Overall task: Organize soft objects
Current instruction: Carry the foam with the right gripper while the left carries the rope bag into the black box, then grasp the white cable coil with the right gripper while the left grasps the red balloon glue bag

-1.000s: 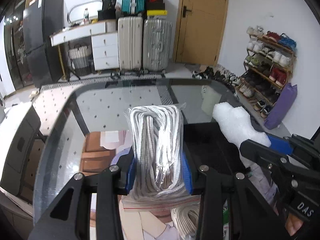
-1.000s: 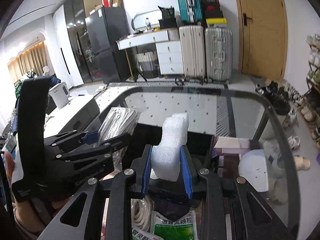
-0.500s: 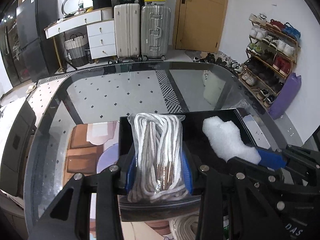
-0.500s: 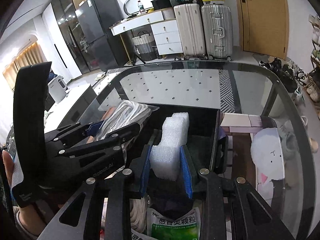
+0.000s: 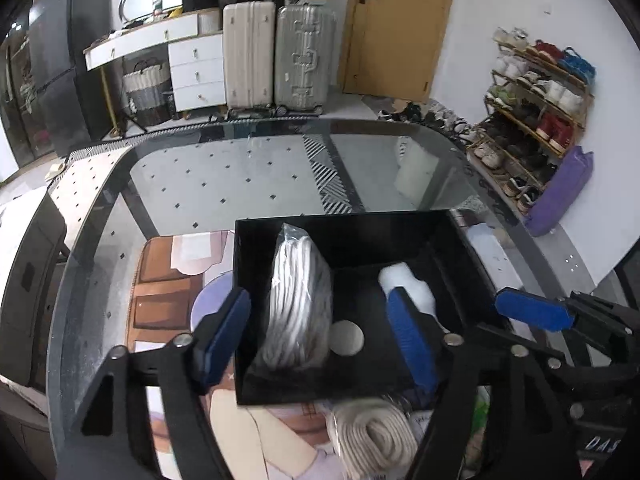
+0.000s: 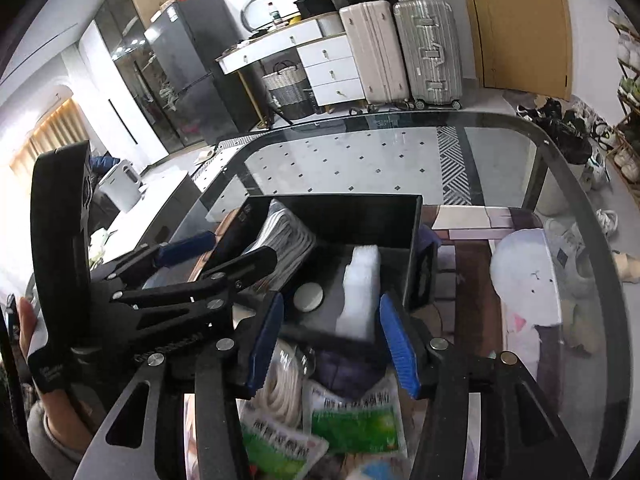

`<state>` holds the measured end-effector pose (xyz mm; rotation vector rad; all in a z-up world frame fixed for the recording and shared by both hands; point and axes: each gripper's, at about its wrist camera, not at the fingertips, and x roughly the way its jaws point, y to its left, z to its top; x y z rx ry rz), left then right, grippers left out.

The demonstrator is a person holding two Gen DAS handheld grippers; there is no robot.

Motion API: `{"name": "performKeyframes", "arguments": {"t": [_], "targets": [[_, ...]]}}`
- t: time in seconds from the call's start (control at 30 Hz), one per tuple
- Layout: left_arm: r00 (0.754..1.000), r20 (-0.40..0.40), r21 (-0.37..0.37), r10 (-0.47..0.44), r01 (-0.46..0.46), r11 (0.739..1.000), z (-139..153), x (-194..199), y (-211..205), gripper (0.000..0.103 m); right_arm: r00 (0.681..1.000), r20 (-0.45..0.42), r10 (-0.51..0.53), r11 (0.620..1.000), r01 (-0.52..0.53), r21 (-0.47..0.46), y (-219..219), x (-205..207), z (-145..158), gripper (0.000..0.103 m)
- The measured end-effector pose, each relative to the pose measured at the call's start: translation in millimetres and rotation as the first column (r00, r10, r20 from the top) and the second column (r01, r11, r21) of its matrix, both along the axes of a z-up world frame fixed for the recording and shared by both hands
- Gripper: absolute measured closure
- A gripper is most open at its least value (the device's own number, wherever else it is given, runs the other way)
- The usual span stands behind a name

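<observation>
A black open box (image 5: pixel 340 222) (image 6: pixel 336 204) stands on the glass table. A bag of white rope (image 5: pixel 298 304) (image 6: pixel 280 232) leans upright against its left wall. A white foam piece (image 5: pixel 408 288) (image 6: pixel 360 288) lies at its right side. My left gripper (image 5: pixel 316 340) is open and empty above the box's near part. My right gripper (image 6: pixel 332 344) is open and empty just behind the foam. It also shows at the right in the left wrist view (image 5: pixel 532 312).
A loose coil of white rope (image 5: pixel 372 436) (image 6: pixel 280 388) and green-printed packets (image 6: pixel 352 416) lie in front of the box. A printed mat (image 5: pixel 160 304) covers the table under it. A white plush shape (image 6: pixel 524 276) lies at the right.
Both grippers have opened and let go. The rope bag and the foam piece now rest inside the black box. Both grippers have pulled back and up.
</observation>
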<state>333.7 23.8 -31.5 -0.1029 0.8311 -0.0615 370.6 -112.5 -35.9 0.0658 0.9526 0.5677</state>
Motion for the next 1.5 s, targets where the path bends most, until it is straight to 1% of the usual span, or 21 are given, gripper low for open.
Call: {"name": "performKeyframes", "arguments": {"t": [0.1,0.13,0.2,0.3,0.43,0.53,0.7,0.83,0.87,0.93,1.03,1.1,1.13,1.17,1.2,1.27,1.3,1.33,1.37,1.4,1.5], "targets": [[1.000,0.014,0.025,-0.021,0.021,0.999,9.7,-19.1,-4.2,0.015,0.999,0.011,0.033,0.999,-0.033,-0.009,-6.8,-19.3,11.2,0.048],[0.999,0.013,0.029,-0.045,0.045,0.999,12.9,-28.1,-6.5,0.015,0.999,0.012,0.042,0.999,-0.042,-0.011,-8.6,-24.8,12.6,0.046],[0.996,0.014,0.043,-0.088,0.087,0.995,18.1,-45.8,-9.4,0.015,0.997,0.017,0.072,0.997,-0.072,-0.016,-11.2,-40.9,17.0,0.038],[0.986,0.016,0.074,-0.163,0.162,0.984,23.4,-72.9,-16.9,0.014,0.992,0.010,0.127,0.992,-0.127,-0.018,-16.0,-66.1,19.9,0.038],[0.963,-0.015,0.091,-0.267,0.268,0.959,19.0,-105.0,-25.5,0.014,0.977,-0.002,0.212,0.976,-0.211,-0.043,-19.5,-104.3,15.8,0.031],[0.945,-0.046,0.098,-0.323,0.326,0.940,9.1,-125.4,-31.7,0.014,0.961,-0.028,0.274,0.959,-0.276,-0.069,-20.8,-125.6,4.9,0.031],[0.903,-0.107,0.145,-0.417,0.429,0.891,-16.1,-157.9,-41.5,0.014,0.931,-0.060,0.359,0.925,-0.364,-0.114,-24.0,-149.3,-12.2,0.031],[0.877,-0.139,0.159,-0.459,0.477,0.864,-24.9,-167.6,-41.6,0.014,0.909,-0.070,0.411,0.892,-0.416,-0.176,-17.0,-161.4,-25.5,0.031],[0.876,-0.141,0.162,-0.461,0.480,0.862,-25.7,-167.6,-41.3,0.014,0.908,-0.066,0.415,0.883,-0.419,-0.210,-14.3,-162.4,-29.2,0.028],[0.876,-0.142,0.164,-0.461,0.480,0.862,-26.3,-166.2,-41.9,0.014,0.902,-0.066,0.426,0.868,-0.428,-0.249,-9.5,-164.7,-35.2,0.027],[0.881,-0.141,0.172,-0.451,0.470,0.866,-28.3,-161.6,-41.5,0.014,0.899,-0.103,0.425,0.859,-0.436,-0.266,-6.4,-159.6,-47.0,0.027],[0.893,-0.140,0.186,-0.427,0.448,0.875,-30.7,-157.2,-40.5,0.014,0.899,-0.113,0.422,0.856,-0.437,-0.276,-5.6,-157.1,-51.0,0.028],[0.896,-0.145,0.184,-0.419,0.441,0.879,-32.9,-155.0,-39.6,0.014,0.899,-0.116,0.422,0.855,-0.437,-0.277,-5.0,-156.7,-52.2,0.028],[0.896,-0.156,0.179,-0.415,0.439,0.880,-35.7,-152.6,-38.9,0.014,0.899,-0.122,0.420,0.854,-0.438,-0.281,-4.2,-156.5,-53.9,0.035],[0.896,-0.167,0.178,-0.411,0.437,0.881,-38.6,-151.6,-38.4,0.014,0.899,-0.125,0.419,0.852,-0.437,-0.288,-3.3,-157.0,-54.8,0.049],[0.899,-0.185,0.175,-0.397,0.427,0.887,-41.8,-150.0,-36.6,0.014,0.896,-0.146,0.420,0.846,-0.445,-0.293,-1.4,-158.6,-58.5,0.058],[0.903,-0.184,0.172,-0.388,0.418,0.892,-41.6,-149.2,-35.2,0.018,0.896,-0.154,0.417,0.848,-0.444,-0.290,-1.2,-159.0,-59.5,0.066],[0.906,-0.186,0.172,-0.379,0.410,0.896,-41.2,-148.5,-34.0,0.028,0.898,-0.155,0.412,0.851,-0.440,-0.286,-1.5,-159.7,-58.4,0.068],[0.908,-0.189,0.170,-0.375,0.406,0.898,-41.2,-147.7,-32.4,0.033,0.903,-0.154,0.401,0.858,-0.429,-0.281,-2.7,-158.4,-57.6,0.071],[0.910,-0.198,0.168,-0.364,0.397,0.902,-42.2,-146.0,-30.3,0.044,0.911,-0.153,0.383,0.870,-0.412,-0.272,-4.8,-155.8,-56.5,0.072],[0.919,-0.216,0.163,-0.330,0.367,0.916,-44.6,-142.3,-23.4,0.054,0.929,-0.137,0.344,0.892,-0.369,-0.261,-10.9,-149.6,-52.9,0.076]]}}
